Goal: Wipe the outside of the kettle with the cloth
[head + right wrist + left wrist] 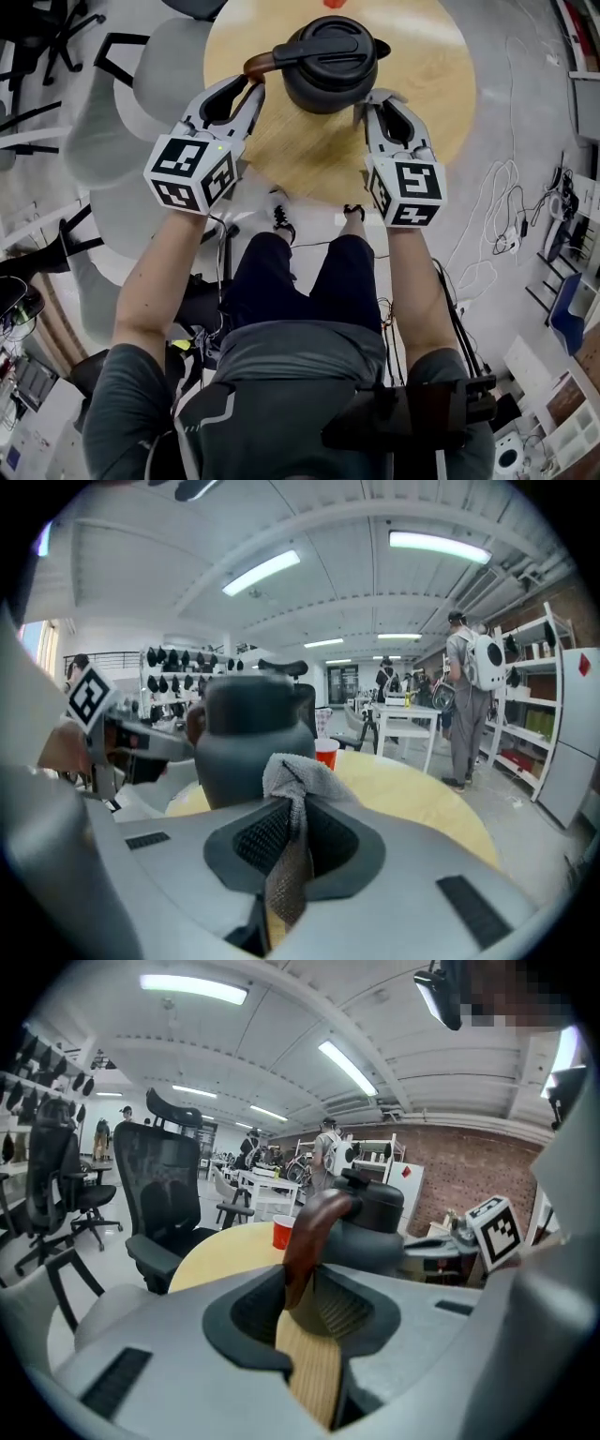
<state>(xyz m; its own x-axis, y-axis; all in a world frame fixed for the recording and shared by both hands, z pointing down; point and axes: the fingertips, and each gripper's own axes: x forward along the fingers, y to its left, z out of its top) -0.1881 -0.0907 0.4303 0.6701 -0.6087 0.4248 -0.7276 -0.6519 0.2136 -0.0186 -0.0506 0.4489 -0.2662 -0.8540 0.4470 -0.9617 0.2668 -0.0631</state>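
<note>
Now we have the kettle steadied by its handle and the cloth poised at its side.

Between the left gripper's [305, 1297] jaws sits the kettle's brown handle [314, 1227], pinched tight. The right gripper's [286, 846] jaws clamp a grey cloth [292, 778], its bunched end poking out just ahead of the tips. Just beyond both pairs of jaws stands the black kettle [330, 70] on the round wooden table [422, 103]. The cloth is close to its wall, though we cannot tell whether they touch. We judge the wiping is only about to begin. Next, the right gripper should press the cloth to the wall and sweep round it while the left stops the kettle turning. We count one kettle, one cloth, two grippers and, farther past the kettle, one red cup [283, 1233].
</note>
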